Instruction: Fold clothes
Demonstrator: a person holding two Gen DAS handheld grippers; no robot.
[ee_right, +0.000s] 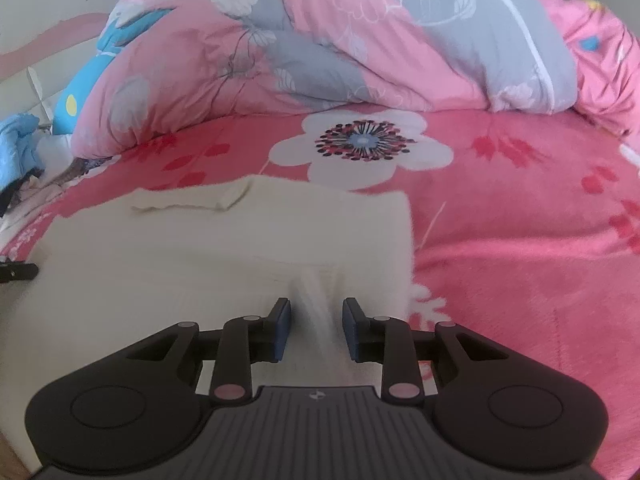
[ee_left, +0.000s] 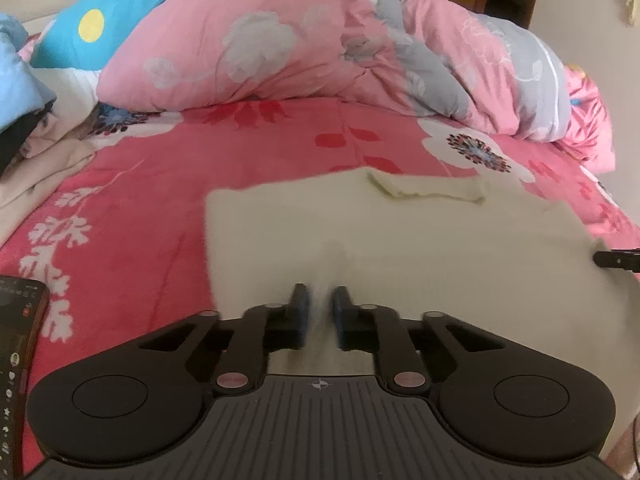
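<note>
A pink bedsheet (ee_left: pixel 160 184) printed with white flowers and red leaves covers the bed. Along its far side lies a bunched pink and grey floral quilt (ee_left: pixel 320 40), with a blue cushion (ee_left: pixel 100 28) bearing a yellow dot at its left end. A heap of pale and blue laundry (ee_left: pixel 28 120) sits at the left. A dark phone (ee_left: pixel 20 360) lies at the near left edge.

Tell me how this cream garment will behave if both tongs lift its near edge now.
Probably floppy: the cream garment puckers into a ridge between the left tongs and between the right tongs. It looks thick and fuzzy, so likely grippy, and it should sag between the two grips.
</note>
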